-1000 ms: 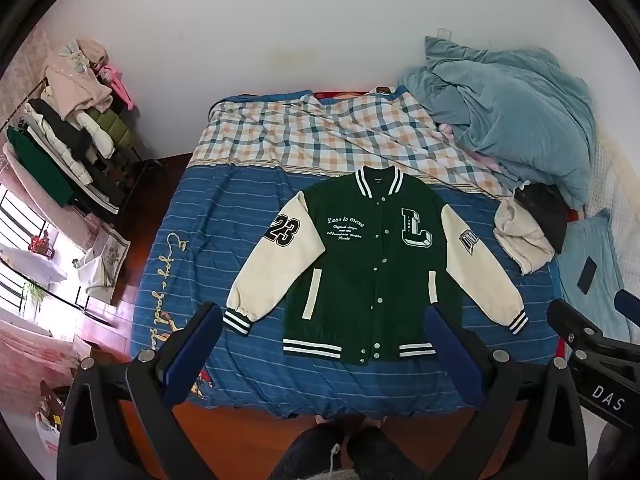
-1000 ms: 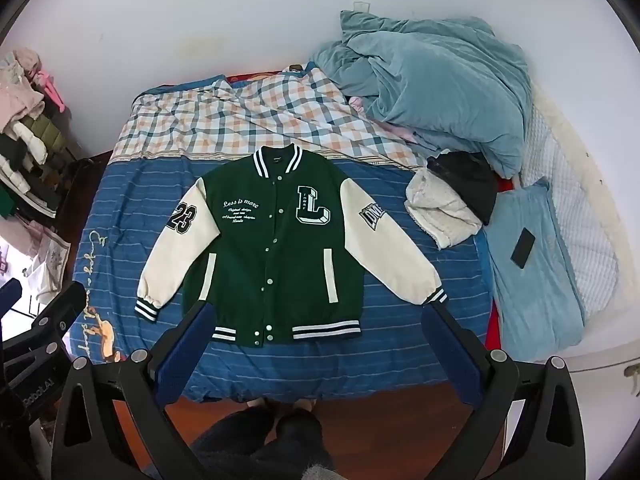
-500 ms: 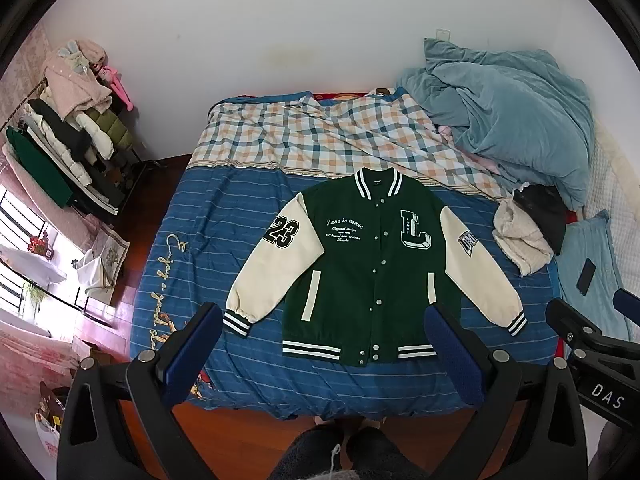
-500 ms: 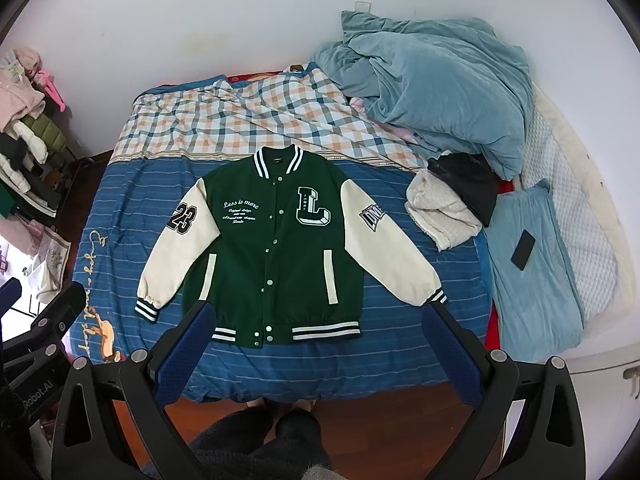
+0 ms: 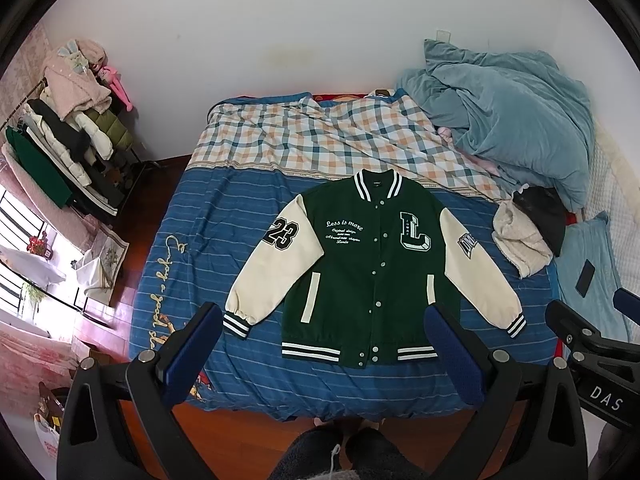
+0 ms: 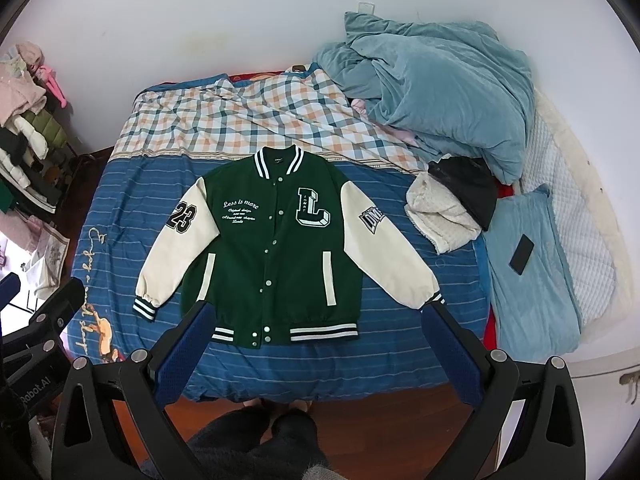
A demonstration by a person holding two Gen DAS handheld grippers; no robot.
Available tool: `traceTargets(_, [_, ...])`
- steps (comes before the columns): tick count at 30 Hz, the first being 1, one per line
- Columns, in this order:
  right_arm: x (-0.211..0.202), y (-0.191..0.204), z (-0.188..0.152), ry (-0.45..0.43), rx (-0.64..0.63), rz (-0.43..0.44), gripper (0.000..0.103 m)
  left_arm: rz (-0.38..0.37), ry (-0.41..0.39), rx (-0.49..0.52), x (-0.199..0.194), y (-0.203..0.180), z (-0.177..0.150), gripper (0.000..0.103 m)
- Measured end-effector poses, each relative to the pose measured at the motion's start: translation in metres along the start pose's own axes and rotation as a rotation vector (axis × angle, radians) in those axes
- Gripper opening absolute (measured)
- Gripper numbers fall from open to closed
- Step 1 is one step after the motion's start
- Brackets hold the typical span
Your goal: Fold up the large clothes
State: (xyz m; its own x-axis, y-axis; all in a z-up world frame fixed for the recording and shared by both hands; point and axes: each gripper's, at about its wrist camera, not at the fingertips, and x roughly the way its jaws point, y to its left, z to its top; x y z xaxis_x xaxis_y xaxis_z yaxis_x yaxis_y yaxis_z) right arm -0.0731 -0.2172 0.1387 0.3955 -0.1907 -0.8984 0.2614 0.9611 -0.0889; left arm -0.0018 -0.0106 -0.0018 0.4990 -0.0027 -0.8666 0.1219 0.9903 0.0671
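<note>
A green varsity jacket [image 5: 372, 272] with cream sleeves lies flat, front up and buttoned, on the blue striped bed cover [image 5: 208, 240]; it also shows in the right wrist view [image 6: 276, 256]. Both sleeves spread out and down. My left gripper [image 5: 322, 354] is open and empty, held high above the bed's near edge. My right gripper [image 6: 316, 352] is open and empty, at a similar height. Neither touches the jacket.
A plaid quilt [image 5: 320, 140] and a heaped blue blanket [image 5: 508, 120] lie at the head of the bed. A cream and a black garment [image 6: 452, 208] sit right of the jacket. A phone [image 6: 521, 260] lies on a blue pillow. A clothes rack [image 5: 60, 140] stands left.
Both views have shifted very slightly; the jacket has not moved and both grippers stay open.
</note>
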Motion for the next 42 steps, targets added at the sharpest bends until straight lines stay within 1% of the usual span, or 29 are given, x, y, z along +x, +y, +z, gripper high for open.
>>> traceTargets(4, [0.000, -0.001, 0.001, -0.001, -0.003, -0.001, 0.103, 0.001, 0.003, 0.000, -0.001, 0.002, 0.001, 0.103])
traceTargets(11, [-0.003, 0.005, 0.007, -0.003, -0.006, -0.001, 0.103, -0.001, 0.000, 0.006, -0.002, -0.009, 0.001, 0.103])
traceTargets(12, [-0.003, 0.005, 0.007, -0.003, -0.007, 0.000, 0.103, -0.002, 0.000, 0.001, 0.000, -0.002, 0.004, 0.103])
traceTargets(18, [-0.004, 0.005, 0.010, -0.004, -0.009, -0.005, 0.103, -0.004, -0.005, 0.001, 0.001, -0.009, 0.014, 0.103])
traceTargets(21, [-0.005, 0.004, 0.012, -0.003, -0.008, -0.002, 0.103, -0.007, -0.004, 0.001, -0.002, -0.005, 0.020, 0.103])
traceTargets(33, [-0.006, 0.003, 0.013, -0.005, -0.009, -0.002, 0.103, -0.017, -0.002, -0.003, -0.008, 0.003, 0.023, 0.103])
traceTargets(34, [-0.006, 0.001, 0.012, -0.004, -0.007, 0.000, 0.103, -0.016, -0.005, -0.003, -0.009, 0.004, 0.019, 0.103])
traceTargets(42, [-0.007, 0.002, 0.012, -0.004, -0.008, -0.001, 0.103, -0.015, -0.010, 0.000, -0.011, 0.004, 0.019, 0.103])
